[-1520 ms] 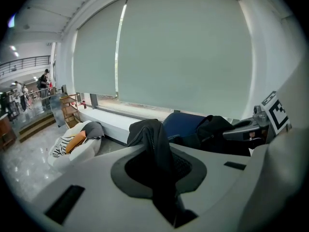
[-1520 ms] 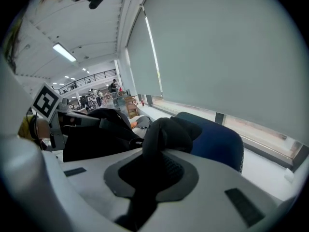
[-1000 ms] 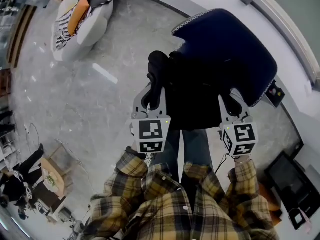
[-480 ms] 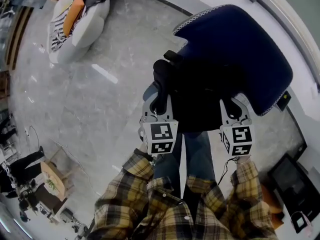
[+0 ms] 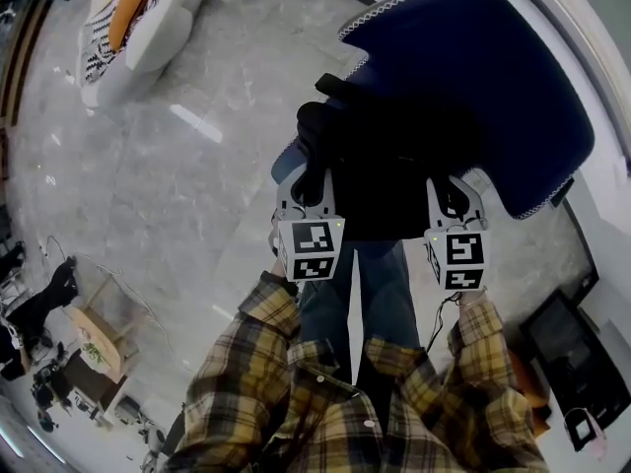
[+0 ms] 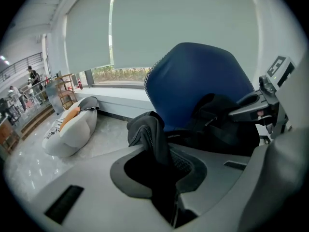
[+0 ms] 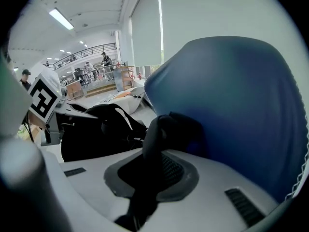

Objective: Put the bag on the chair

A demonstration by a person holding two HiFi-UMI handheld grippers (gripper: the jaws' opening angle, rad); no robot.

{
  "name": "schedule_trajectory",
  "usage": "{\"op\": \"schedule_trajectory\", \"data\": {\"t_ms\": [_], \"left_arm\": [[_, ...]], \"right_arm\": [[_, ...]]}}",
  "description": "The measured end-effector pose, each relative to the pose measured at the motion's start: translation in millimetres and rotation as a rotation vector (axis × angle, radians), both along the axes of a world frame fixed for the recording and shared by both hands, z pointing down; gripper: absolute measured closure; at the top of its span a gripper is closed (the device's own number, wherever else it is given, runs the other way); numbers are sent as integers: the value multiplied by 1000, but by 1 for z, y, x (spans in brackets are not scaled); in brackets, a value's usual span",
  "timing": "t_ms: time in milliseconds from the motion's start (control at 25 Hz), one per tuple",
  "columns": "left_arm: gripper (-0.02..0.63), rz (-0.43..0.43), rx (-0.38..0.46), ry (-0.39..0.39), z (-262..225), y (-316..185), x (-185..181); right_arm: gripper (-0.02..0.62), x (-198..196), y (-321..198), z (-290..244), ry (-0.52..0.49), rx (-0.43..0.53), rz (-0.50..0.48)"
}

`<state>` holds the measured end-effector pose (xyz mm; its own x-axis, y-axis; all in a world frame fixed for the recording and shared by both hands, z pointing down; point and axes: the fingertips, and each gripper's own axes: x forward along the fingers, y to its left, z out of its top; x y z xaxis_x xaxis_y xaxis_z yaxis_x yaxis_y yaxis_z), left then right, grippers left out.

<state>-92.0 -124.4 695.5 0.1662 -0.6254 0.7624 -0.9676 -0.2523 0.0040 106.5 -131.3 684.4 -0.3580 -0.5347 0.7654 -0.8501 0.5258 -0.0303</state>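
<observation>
A black bag (image 5: 389,170) hangs between my two grippers, in front of the blue chair (image 5: 483,77). My left gripper (image 5: 304,187) is shut on a black strap (image 6: 153,141) at the bag's left end. My right gripper (image 5: 452,200) is shut on the other strap (image 7: 155,141) at its right end. In the left gripper view the bag's body (image 6: 224,127) sits low against the chair's blue back (image 6: 198,79), with the right gripper (image 6: 263,109) beyond it. The right gripper view has the bag (image 7: 99,129) to the left and the chair's back (image 7: 236,105) close on the right. The seat is hidden under the bag.
A white sofa (image 5: 133,33) with an orange cushion stands far left on the grey marble floor (image 5: 187,185). A pale window ledge (image 5: 592,47) runs behind the chair. Black equipment (image 5: 572,353) lies on the floor at right. People and furniture crowd the lower left.
Both grippers have carried the bag nearer to the chair, which now fills more of the head view. Both stay shut on the straps.
</observation>
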Motion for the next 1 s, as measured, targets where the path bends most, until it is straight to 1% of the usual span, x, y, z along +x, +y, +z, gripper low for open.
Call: {"op": "schedule_trajectory", "data": {"t_ms": [160, 280, 480, 680, 1000], "left_arm": [[538, 13, 19, -3, 9, -2, 1], [538, 23, 16, -14, 19, 2, 4], [524, 5, 2, -49, 35, 4, -3], [493, 24, 10, -79, 42, 7, -2], [474, 29, 35, -91, 47, 12, 0]], "right_arm": [[541, 2, 3, 11, 23, -4, -4], [537, 6, 8, 21, 44, 0, 7], [528, 6, 9, 35, 30, 21, -7], [517, 11, 9, 46, 39, 16, -11], [495, 20, 19, 62, 41, 1, 0]]}}
